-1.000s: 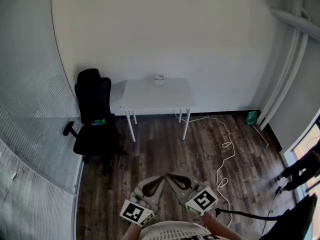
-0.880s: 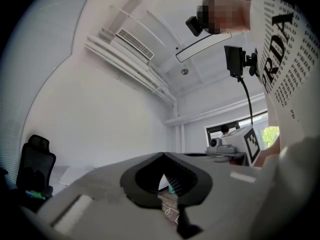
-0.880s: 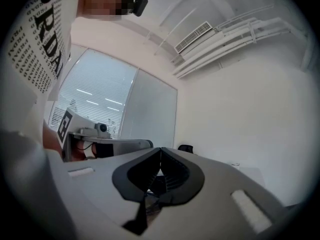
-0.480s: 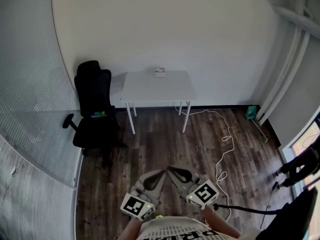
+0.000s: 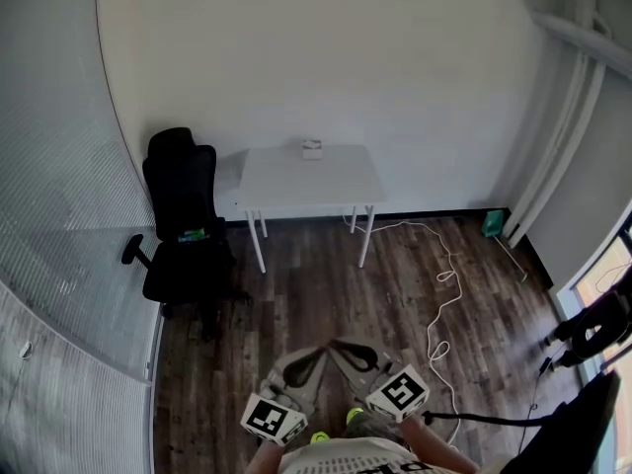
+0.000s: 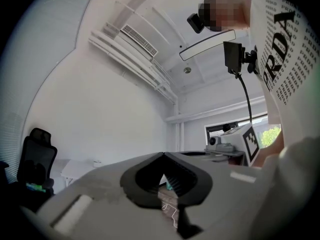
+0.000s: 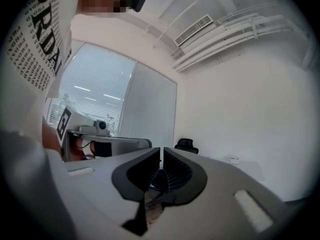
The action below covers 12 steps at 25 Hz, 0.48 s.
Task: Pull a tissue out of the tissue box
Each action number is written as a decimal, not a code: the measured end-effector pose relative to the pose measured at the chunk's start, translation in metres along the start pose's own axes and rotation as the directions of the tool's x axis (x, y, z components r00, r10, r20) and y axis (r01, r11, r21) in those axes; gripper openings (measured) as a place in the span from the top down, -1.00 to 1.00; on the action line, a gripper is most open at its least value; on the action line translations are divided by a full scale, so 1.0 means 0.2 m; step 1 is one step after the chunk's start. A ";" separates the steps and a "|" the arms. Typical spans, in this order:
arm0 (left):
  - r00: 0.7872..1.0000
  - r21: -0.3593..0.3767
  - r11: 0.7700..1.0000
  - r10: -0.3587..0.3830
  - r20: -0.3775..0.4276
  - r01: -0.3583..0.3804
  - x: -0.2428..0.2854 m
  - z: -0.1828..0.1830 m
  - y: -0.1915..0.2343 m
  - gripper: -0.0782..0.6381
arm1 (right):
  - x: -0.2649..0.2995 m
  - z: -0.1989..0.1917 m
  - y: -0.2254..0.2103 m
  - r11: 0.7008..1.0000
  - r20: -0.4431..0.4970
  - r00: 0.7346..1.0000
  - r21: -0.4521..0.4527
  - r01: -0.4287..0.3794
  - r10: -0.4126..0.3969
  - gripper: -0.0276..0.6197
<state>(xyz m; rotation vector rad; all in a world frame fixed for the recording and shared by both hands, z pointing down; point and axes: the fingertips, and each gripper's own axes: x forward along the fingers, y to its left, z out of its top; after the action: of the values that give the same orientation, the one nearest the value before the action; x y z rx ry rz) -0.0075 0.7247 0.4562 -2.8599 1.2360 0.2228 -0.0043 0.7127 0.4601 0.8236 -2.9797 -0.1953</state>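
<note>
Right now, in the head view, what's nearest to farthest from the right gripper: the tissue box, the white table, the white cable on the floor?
From the right gripper, whose jaws have just been opening, nothing between them:
1. White cable: on the floor, to its right.
2. White table: ahead, by the wall.
3. Tissue box: at the table's back edge, farthest.
</note>
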 end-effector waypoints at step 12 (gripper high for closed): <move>0.999 -0.026 0.999 0.028 -0.041 -0.029 0.20 -0.07 0.20 0.80 | 0.14 -0.09 -0.24 0.999 -0.010 1.000 0.041 -0.021 0.022 0.85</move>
<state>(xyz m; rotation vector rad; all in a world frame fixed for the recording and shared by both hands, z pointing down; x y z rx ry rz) -0.0067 0.6671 0.4660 -2.8847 1.2908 0.1844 -0.0030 0.6549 0.4709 0.7938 -2.9909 -0.1292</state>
